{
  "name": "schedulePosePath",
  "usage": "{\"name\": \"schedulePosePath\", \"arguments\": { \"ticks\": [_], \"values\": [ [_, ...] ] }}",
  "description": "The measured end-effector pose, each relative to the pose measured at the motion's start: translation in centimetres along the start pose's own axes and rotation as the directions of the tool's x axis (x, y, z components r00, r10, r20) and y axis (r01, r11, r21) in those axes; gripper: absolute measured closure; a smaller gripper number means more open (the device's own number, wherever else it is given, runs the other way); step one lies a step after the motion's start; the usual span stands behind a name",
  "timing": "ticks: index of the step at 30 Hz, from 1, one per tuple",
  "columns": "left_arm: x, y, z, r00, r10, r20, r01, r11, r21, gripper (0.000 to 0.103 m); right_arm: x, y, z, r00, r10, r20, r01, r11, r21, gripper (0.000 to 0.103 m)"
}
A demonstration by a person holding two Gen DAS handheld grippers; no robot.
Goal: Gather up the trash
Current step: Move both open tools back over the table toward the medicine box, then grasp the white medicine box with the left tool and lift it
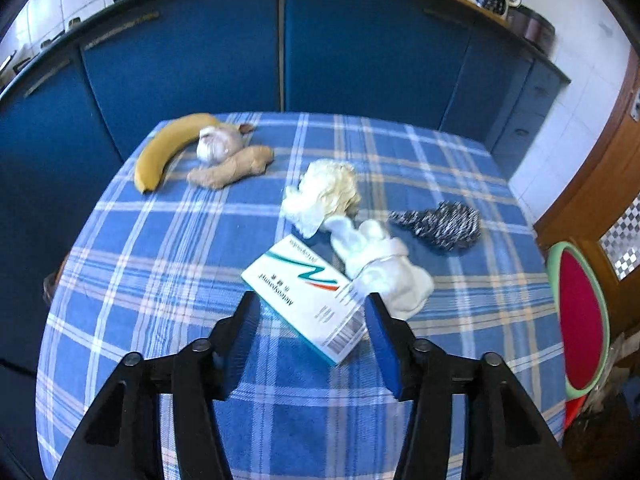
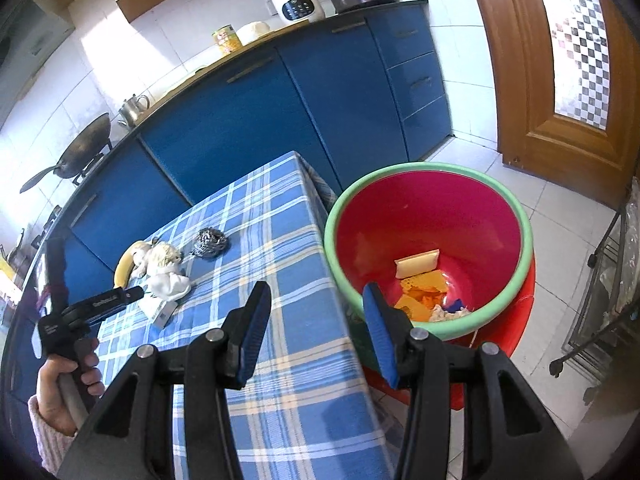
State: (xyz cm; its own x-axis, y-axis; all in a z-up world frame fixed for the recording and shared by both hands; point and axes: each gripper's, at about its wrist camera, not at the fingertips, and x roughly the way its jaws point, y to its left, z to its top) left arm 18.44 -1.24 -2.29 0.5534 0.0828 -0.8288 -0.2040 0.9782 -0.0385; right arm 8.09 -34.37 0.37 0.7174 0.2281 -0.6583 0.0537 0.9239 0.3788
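Risk centres on the flat white cardboard medicine box with teal and red stripes point(image 1: 310, 298), which lies on the blue plaid tablecloth point(image 1: 160, 248) with its barcode end between the parted jaws of your left gripper point(image 1: 308, 304); nothing is clamped yet. The box lies diagonally to the jaws, so closing from here would likely catch 1 corner and let it pivot or skid on the cloth. A crumpled white tissue wad point(image 1: 380, 266) touches the box's far edge and could be pinched along with it or dragged. Pressing down may also bunch the tablecloth. Your right gripper point(image 2: 316, 312) hovers empty with jaws apart, beside the red plastic basin with a green rim point(image 2: 524, 236), which sits off the table edge and already holds scraps; a loose grip could drop the box during that carry. The yellow banana point(image 1: 160, 152) and the steel scouring pad point(image 1: 444, 222) are not trash; avoid them.
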Motion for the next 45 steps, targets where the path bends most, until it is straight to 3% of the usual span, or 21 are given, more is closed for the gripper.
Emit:
{"name": "schedulePosePath", "arguments": {
  "ticks": [8, 12, 28, 37, 45],
  "values": [
    [2.4, -0.7, -0.4, 0.999, 0.018, -0.050, -0.017, 1.000, 0.007, 0.043, 0.5, -0.6, -0.2, 1.000, -0.003, -0.019, 0.003, 1.000, 0.013, 0.053],
    [3.1, -1.0, -0.2, 0.999, 0.006, -0.035, -0.006, 1.000, -0.004, 0.032, 0.8, -0.8, -0.2, 1.000, -0.009, -0.029, 0.009, 1.000, 0.015, 0.053],
    [5.6, -1.1, 0.3, 0.999, 0.038, -0.016, -0.038, 0.999, -0.009, 0.035, 2.2, -0.6, -0.3, 0.999, 0.002, -0.054, -0.002, 1.000, 0.008, 0.053],
    [4.0, 1.5, -0.5, 1.000, 0.003, 0.016, -0.003, 1.000, -0.009, 0.039, 3.0, 1.1, -0.8, 0.997, 0.022, -0.078, -0.023, 1.000, -0.020, 0.053],
    [-0.8, 4.0, 0.1, 0.996, -0.029, 0.089, 0.027, 0.999, 0.019, 0.039, 3.0, 4.1, -1.1, 0.994, 0.052, -0.092, -0.058, 0.996, -0.069, 0.053]
  ]
}}
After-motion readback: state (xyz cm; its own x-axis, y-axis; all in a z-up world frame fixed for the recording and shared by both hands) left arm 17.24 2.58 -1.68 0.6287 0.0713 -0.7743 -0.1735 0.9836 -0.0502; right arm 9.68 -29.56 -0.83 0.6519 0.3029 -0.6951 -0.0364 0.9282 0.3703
